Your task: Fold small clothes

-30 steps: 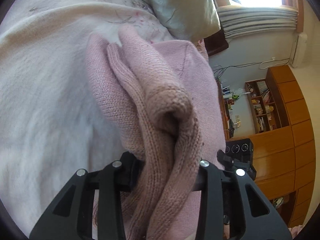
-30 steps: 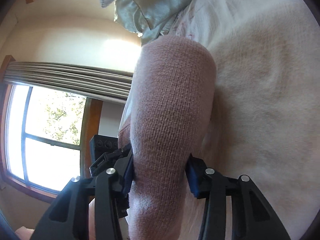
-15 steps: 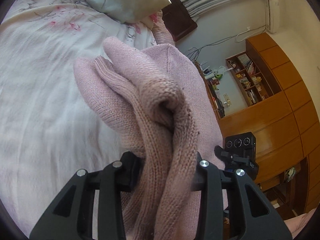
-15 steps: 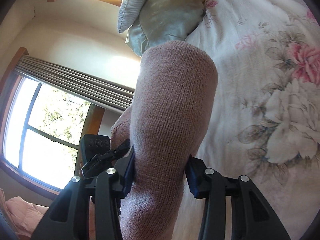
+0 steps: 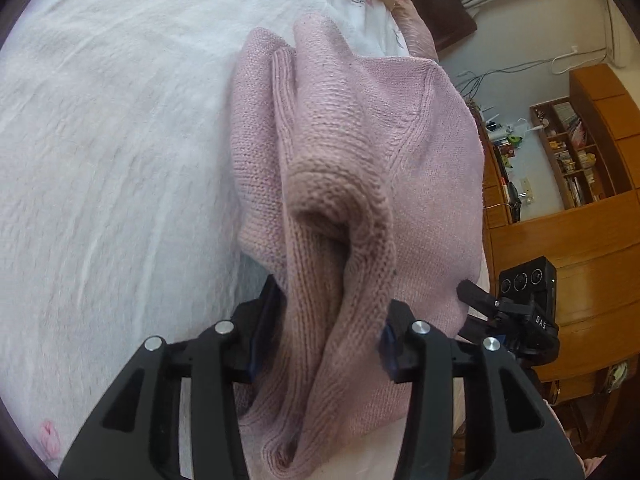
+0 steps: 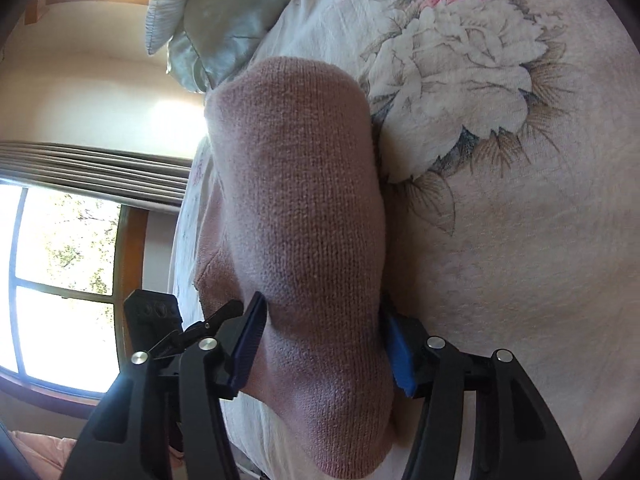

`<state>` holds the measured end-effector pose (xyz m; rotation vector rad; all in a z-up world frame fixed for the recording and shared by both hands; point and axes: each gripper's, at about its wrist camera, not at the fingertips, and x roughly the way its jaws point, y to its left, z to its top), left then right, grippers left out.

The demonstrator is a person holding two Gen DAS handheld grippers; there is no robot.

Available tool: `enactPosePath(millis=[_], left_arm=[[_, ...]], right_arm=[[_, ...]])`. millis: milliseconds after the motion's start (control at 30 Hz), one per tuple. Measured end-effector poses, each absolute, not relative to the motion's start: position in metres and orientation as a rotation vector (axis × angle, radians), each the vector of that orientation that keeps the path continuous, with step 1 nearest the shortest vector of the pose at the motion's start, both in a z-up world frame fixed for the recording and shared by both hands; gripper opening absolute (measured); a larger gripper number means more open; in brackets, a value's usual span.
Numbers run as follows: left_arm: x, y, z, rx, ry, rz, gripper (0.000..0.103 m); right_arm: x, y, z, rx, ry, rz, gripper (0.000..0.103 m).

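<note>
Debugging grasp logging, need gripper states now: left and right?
Left gripper: closed on a bunched fold of the pink knit sweater.
Right gripper: closed on the same sweater.

1. The sweater (image 5: 352, 128) is pink knitted wool-like cloth, matt, with visible ribbed stitches and a slightly fuzzy nap.
2. The left tool (image 5: 328, 328) has matt black plastic arms with shiny round metal pins at the joints.
3. The right tool (image 6: 324, 340) is the same matt black plastic, and its pads (image 6: 250, 340) are blue and finely ridged.
4. The bedspread (image 5: 112, 128) is white cloth, soft and crinkled; in the right wrist view it carries a printed flower pattern (image 6: 452, 60).
5. The pillow (image 6: 216, 20) is pale green cloth with a faint sheen.
6. The cabinets (image 5: 568, 248) are smooth orange-brown wood, lightly glossy.
</note>
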<state>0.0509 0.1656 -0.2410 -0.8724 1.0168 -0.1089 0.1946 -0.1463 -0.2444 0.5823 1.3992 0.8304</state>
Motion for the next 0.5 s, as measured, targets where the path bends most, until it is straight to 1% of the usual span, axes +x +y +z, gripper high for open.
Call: enactPosePath(millis=[100, 233, 433, 467, 500], left_arm=[[0.036, 0.162, -0.217, -0.830, 1.008, -0.072, 0.046], [0.018, 0.156, -0.195, -0.790, 0.997, -0.015, 0.051], [0.007, 0.147, -0.206, -0.739, 1.060, 0.084, 0.052], [0.006, 0.147, -0.211, -0.723, 1.081, 0.108, 0.052], [0.005, 0.147, -0.214, -0.714, 1.095, 0.128, 0.052]], right_arm=[[0.181, -0.166, -0.236, 0.588, 1.397, 0.841, 0.066], [0.156, -0.176, -0.236, 0.577, 1.434, 0.879, 0.067], [0.139, -0.172, -0.265, 0.579, 1.538, 0.882, 0.067], [0.139, -0.169, -0.268, 0.576, 1.550, 0.888, 0.063], [0.139, -0.165, -0.268, 0.569, 1.558, 0.895, 0.053]])
